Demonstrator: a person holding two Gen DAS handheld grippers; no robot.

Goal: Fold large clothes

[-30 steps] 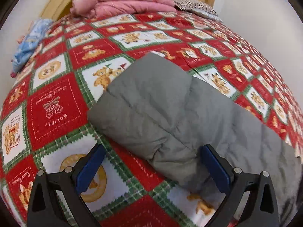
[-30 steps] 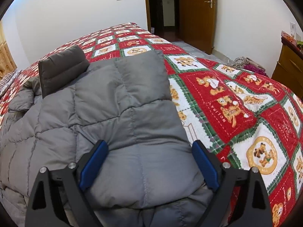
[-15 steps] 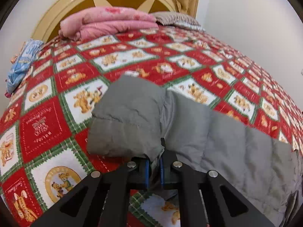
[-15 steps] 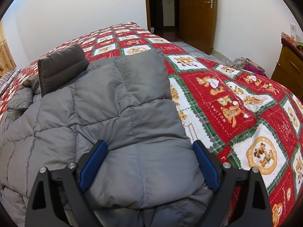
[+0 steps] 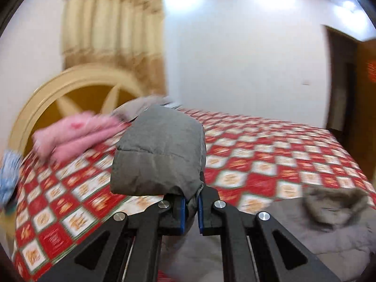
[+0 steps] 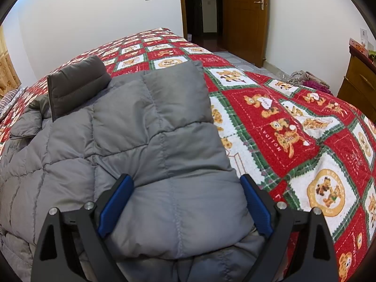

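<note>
Your left claw (image 5: 192,208) is clenched on a sleeve of the grey quilted puffer jacket (image 5: 162,152), and the padded cuff end stands up just ahead of its blue pads (image 5: 182,213), lifted clear of the red-and-white teddy-bear bedspread (image 5: 270,164). Right of that claw, the jacket's fur-trimmed hood (image 5: 333,206) lies on the bed. Beyond it to the left sits a pink folded blanket (image 5: 77,136). Your right claw (image 6: 185,202) is released, its blue pads spread wide to either side of the jacket's other folded sleeve (image 6: 178,155), which rests across the jacket body beneath.
</note>
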